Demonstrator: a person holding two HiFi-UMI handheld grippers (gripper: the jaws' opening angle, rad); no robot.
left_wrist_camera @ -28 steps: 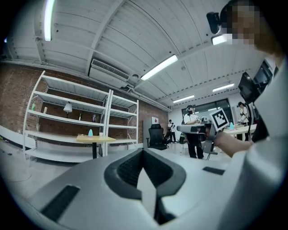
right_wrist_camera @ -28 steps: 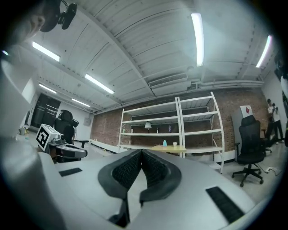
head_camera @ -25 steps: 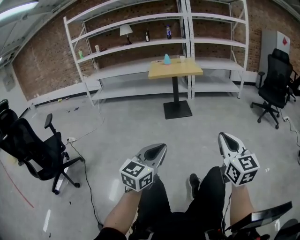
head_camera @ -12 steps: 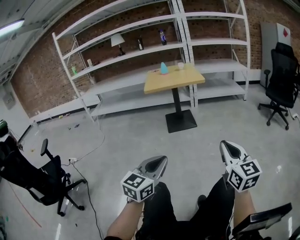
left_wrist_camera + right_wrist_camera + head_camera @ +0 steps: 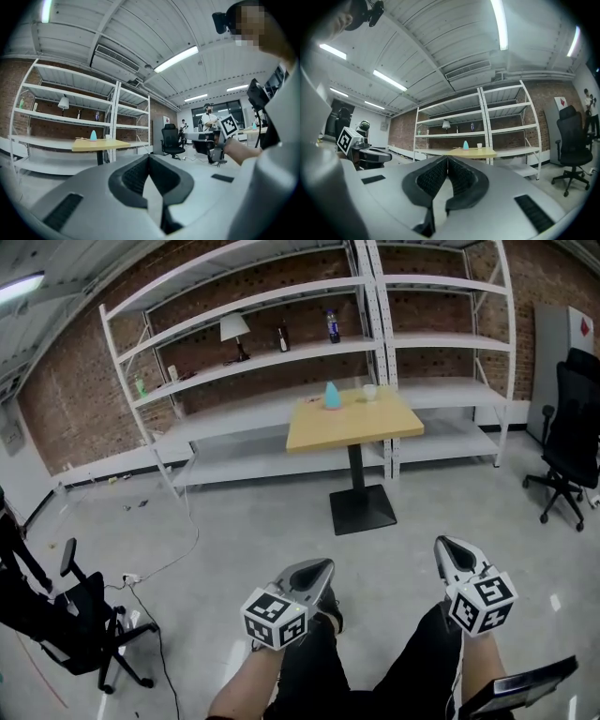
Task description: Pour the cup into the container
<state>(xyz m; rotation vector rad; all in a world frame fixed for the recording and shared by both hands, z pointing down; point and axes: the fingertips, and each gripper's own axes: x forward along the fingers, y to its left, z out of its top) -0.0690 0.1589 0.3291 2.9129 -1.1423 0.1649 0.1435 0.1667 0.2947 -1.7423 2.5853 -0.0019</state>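
Right claw (image 5: 442,543), open floor (image 5: 272,521) before table (image 5: 354,421)

On the far table (image 5: 354,421), the cup (image 5: 369,391) and the blue container (image 5: 332,396) are too small to show what they hold. One chair (image 5: 572,418) is cut by the head view's right edge, another (image 5: 56,629) by its left, and the person's forearms (image 5: 246,679) run off the bottom.
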